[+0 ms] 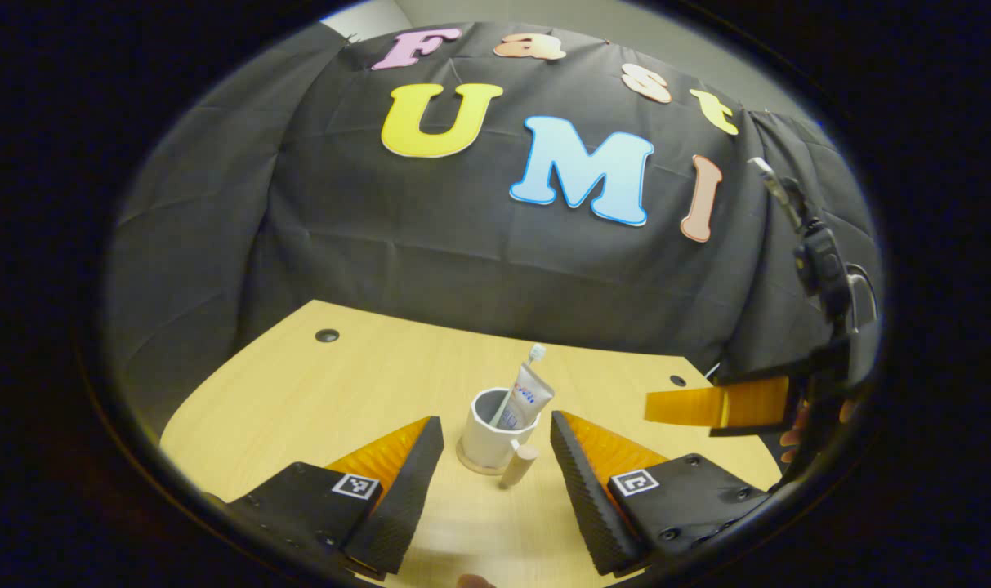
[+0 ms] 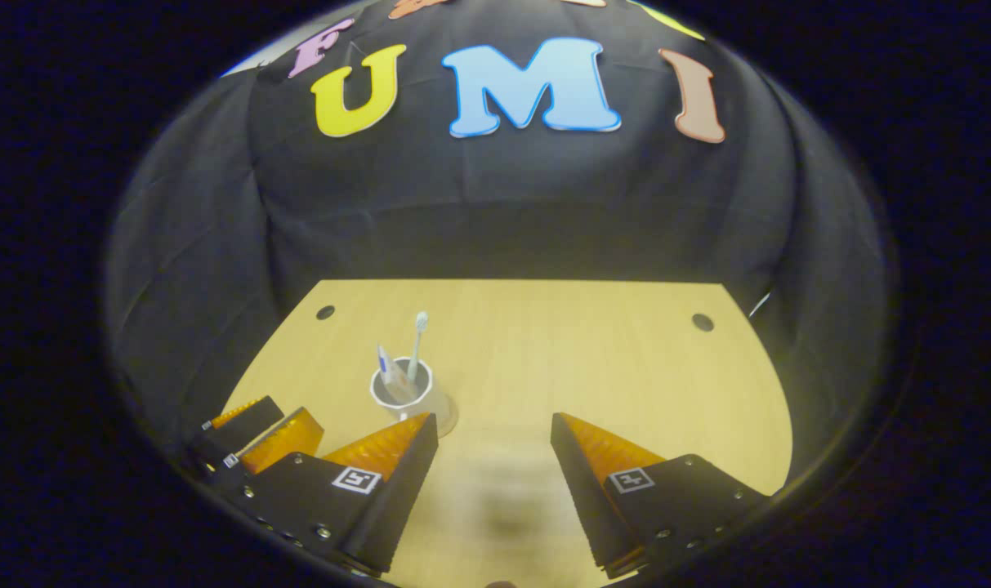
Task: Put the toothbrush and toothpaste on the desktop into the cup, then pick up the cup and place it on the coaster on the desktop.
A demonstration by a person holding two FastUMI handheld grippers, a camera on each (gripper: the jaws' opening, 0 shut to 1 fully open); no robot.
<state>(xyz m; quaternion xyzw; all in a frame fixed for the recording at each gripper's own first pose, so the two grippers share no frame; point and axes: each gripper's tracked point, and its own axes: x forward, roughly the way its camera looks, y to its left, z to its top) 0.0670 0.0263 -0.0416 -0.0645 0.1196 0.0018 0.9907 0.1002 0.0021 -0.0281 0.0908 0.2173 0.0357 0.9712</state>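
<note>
The cup (image 1: 488, 437) is sitting on the coaster (image 1: 472, 465) on the tabletop (image 1: 364, 384), with the toothbrush (image 1: 534, 356) and toothpaste (image 1: 526, 398) standing inside it, both leaning toward the far rim. A wooden handle (image 1: 518, 465) is sticking out from the cup's near side toward the left hand-held gripper (image 1: 495, 457).

That left hand-held gripper is hanging just in front of the cup with its 2 fingers wide apart, touching neither cup nor handle as far as the left gripper view is showing. The right hand-held gripper (image 2: 493, 457) is also standing with its fingers spread and nothing between them; in its own view the cup (image 2: 403, 394) is lying off to the left, just beyond its left finger. In the left gripper view the right hand-held gripper (image 1: 720, 406) is hovering off to the right, above the tabletop and apart from the cup.

Judging from this, the task is looking essentially finished, and the remaining risk is in pulling away. The handle is pointing between the left fingers, so a sideways drift could be nudging it and turning or sliding the cup off the coaster. The toothbrush and toothpaste are riding tall and tilted, making the cup top-heavy, so a bump from either finger could be tipping it. Backing straight out seems safest.
</note>
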